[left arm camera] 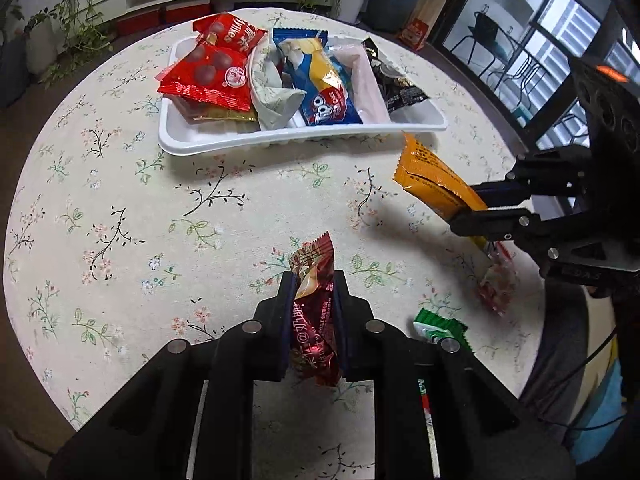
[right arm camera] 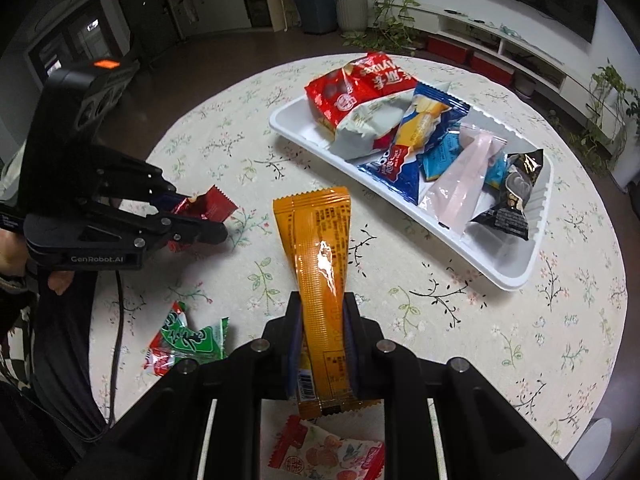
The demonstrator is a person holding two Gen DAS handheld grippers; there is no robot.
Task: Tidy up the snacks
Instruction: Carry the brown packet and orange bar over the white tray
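A white tray (left arm camera: 280, 140) holds several snack packets at the far side of the round table; it also shows in the right wrist view (right arm camera: 516, 276). My left gripper (left arm camera: 314, 280) is shut on a dark red snack packet (left arm camera: 316, 304) and holds it above the cloth, short of the tray. It shows in the right wrist view (right arm camera: 216, 226) with the red packet (right arm camera: 212, 206). My right gripper (right arm camera: 322, 304) is shut on a long orange packet (right arm camera: 320, 256), held above the table near the tray. It shows in the left wrist view (left arm camera: 468, 208) with the orange packet (left arm camera: 432, 180).
A green packet (left arm camera: 438, 330) and a clear red-printed packet (left arm camera: 496, 284) lie on the floral tablecloth near the front edge. They show in the right wrist view as the green packet (right arm camera: 188, 340) and the printed packet (right arm camera: 328, 456). Plants and a low shelf stand beyond the table.
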